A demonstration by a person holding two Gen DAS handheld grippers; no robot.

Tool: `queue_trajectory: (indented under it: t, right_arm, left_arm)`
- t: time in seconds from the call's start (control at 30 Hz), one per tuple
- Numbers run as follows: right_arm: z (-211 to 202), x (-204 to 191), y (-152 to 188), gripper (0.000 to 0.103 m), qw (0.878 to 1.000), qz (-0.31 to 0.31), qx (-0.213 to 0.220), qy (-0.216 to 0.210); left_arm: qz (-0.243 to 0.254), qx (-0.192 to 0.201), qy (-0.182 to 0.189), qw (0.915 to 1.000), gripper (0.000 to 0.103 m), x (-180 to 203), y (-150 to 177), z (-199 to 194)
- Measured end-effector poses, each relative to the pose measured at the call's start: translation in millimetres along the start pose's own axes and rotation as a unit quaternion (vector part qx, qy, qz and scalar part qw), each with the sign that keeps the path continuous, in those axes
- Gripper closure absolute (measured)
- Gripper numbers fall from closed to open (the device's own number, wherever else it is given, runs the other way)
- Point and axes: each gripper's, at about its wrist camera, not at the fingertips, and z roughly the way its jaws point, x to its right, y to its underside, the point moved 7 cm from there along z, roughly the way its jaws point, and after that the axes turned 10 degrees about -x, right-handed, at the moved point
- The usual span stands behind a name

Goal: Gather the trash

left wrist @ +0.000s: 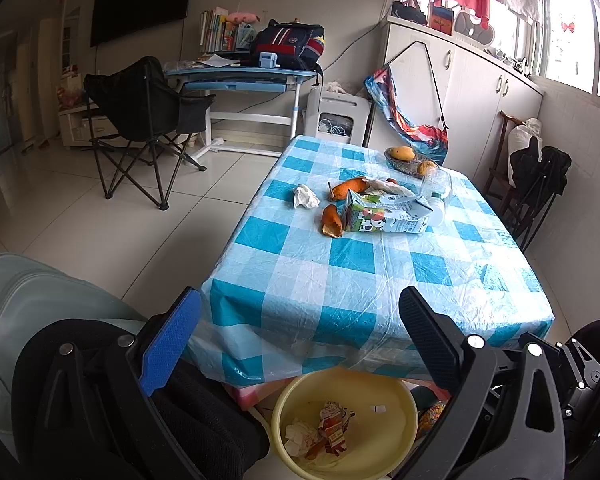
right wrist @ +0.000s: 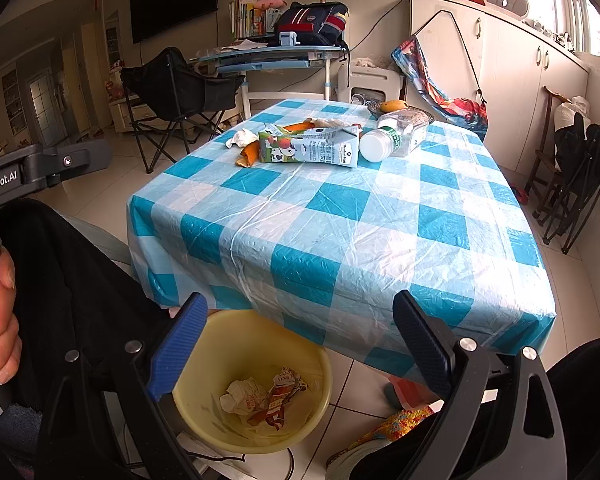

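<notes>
Both the left gripper (left wrist: 300, 340) and right gripper (right wrist: 300, 344) hang wide-jawed and empty over the round yellow plastic bin (right wrist: 204, 354) at 6 o'clock. The flattened milk carton (right wrist: 312, 148), orange peels (left wrist: 332, 222) and crumpled white tissue (left wrist: 305, 197) lie at 12 o'clock on the blue-checked table (right wrist: 340, 232).

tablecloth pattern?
Blue-and-white check tablecloth under clear plastic film; clearest in the right wrist view.

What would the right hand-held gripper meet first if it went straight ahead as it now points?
Probably the checked tablecloth at the table's near edge. The right hand-held gripper is open and empty, and the milk carton lies farther back. Depth is uncertain.
</notes>
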Motion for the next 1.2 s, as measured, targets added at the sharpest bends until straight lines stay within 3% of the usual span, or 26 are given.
queue_trajectory:
  t: [1.2]
  right_arm:
    - [3.3, -3.4, 0.9, 0.013, 1.000, -0.003, -0.004, 0.001]
  left_arm:
    - [-0.001, -0.002, 0.001, 1.0000, 0.007, 0.8, -0.6, 2.0]
